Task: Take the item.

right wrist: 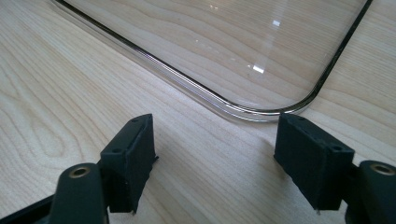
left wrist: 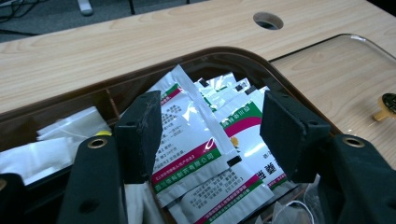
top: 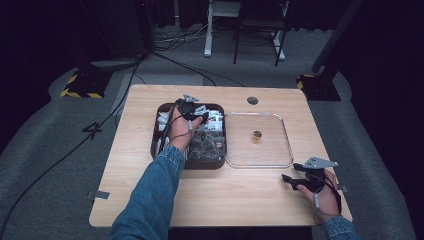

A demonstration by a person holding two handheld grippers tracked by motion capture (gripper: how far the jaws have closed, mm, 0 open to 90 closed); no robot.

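Here, the sachets (left wrist: 205, 154): flat, glossy white foil packets with green and magenta bands and small printed text, standing fanned and overlapping in the far compartment of a dark brown box (top: 159, 150). One sachet at the front shows a raised seam running diagonally down its face. The box sits on the table (top: 150, 200) left of centre, toward the far edge; other compartments hold white packets and clear-wrapped items.

Left gripper (left wrist: 210, 135) hangs over the sachets, jaws spread, one pad on either side of the front packets, neither pressing on them. In the high view it sits above the box's far end, the sleeve in blue denim.

Just beside the box, touching its right wall, lies a clear lid (top: 285, 150), flat on the table, with a small brass-coloured knob (top: 257, 135) at its middle.

Right gripper (right wrist: 215, 154) rests low near the table's near right corner, jaws wide apart with nothing between them, pointed at the lid's rounded corner (right wrist: 261, 109).
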